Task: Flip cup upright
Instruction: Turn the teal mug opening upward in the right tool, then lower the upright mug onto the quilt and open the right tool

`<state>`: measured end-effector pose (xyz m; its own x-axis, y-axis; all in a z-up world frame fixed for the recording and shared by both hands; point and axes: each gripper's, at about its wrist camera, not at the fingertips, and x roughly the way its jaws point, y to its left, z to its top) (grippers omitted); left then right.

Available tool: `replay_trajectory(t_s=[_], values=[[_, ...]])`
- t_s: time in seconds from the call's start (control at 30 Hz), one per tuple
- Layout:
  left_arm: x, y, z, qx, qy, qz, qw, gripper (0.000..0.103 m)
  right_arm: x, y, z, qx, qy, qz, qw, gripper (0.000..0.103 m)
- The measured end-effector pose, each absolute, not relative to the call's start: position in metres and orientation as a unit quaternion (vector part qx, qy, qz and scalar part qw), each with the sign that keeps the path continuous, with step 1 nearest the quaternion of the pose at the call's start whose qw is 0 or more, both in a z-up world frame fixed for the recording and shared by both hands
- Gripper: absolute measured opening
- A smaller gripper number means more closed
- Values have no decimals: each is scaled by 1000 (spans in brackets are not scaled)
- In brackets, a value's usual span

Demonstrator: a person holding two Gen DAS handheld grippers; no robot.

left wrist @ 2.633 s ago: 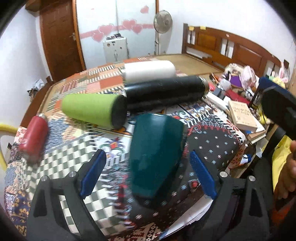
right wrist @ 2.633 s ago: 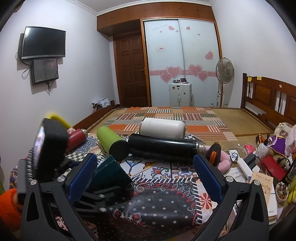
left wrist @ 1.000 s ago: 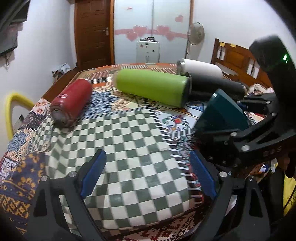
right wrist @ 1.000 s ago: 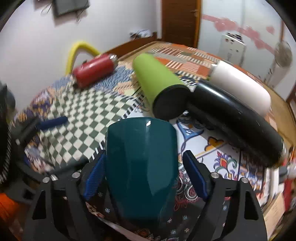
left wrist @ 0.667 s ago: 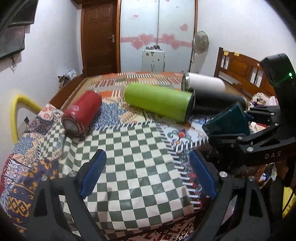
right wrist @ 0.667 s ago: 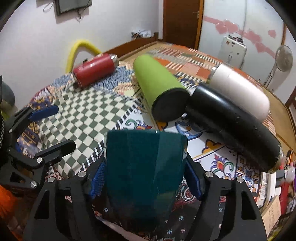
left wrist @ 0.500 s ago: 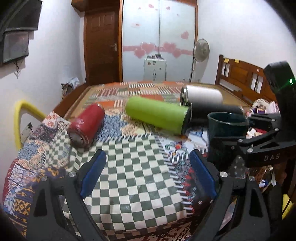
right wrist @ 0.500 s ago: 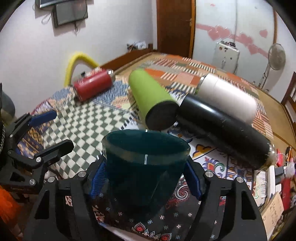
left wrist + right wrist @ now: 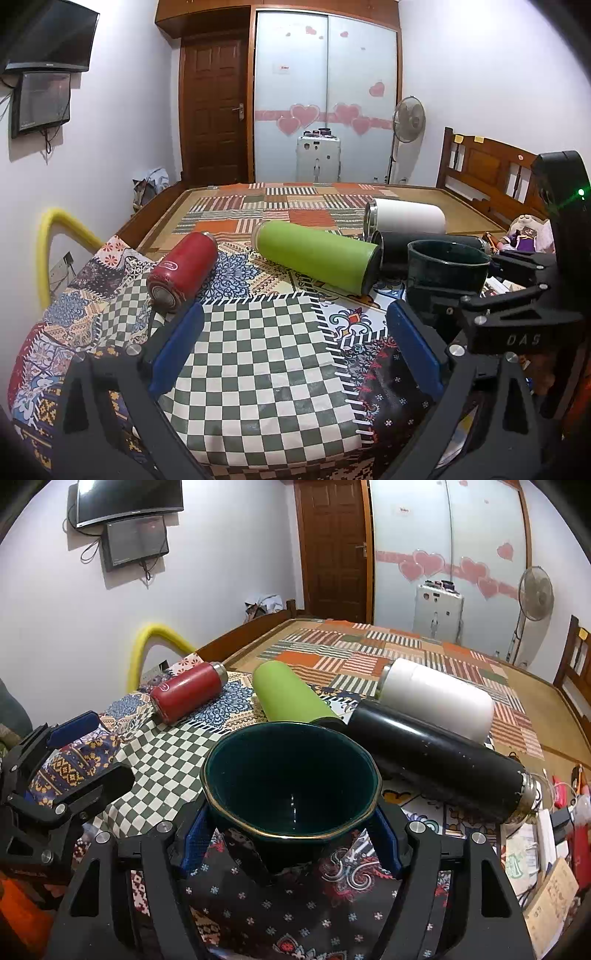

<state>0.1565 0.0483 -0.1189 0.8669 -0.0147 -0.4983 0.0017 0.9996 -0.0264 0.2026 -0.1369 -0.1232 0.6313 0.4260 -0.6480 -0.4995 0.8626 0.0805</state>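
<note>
A dark green cup [image 9: 291,775] with a gold rim stands mouth up between the blue pads of my right gripper [image 9: 290,834], which is shut on it over the patterned cloth. In the left wrist view the cup [image 9: 447,269] shows at the right, held by the right gripper [image 9: 517,295]. My left gripper [image 9: 295,350] is open and empty above the green checked cloth; it also shows at the left of the right wrist view [image 9: 62,760].
A red bottle [image 9: 183,271], a lime green bottle [image 9: 317,256], a black bottle [image 9: 439,764] and a white bottle [image 9: 436,699] lie on their sides behind the cup. Books and small items [image 9: 546,853] crowd the right edge. A yellow tube [image 9: 48,240] arches at the left.
The right gripper has closed on the cup and turned it from mouth down to mouth up. The left gripper has let it go and drawn back to the left.
</note>
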Motion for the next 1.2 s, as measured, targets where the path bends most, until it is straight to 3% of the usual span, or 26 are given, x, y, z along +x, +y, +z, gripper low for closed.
replay_trajectory(t_s=[0.87, 1.2], values=[[141, 42, -116, -17, 259, -4, 966, 101, 173, -129, -144, -73, 336, 258, 903, 70], [99, 26, -78, -14, 217, -10, 976, 101, 134, -158, -108, -49, 297, 236, 924, 73]])
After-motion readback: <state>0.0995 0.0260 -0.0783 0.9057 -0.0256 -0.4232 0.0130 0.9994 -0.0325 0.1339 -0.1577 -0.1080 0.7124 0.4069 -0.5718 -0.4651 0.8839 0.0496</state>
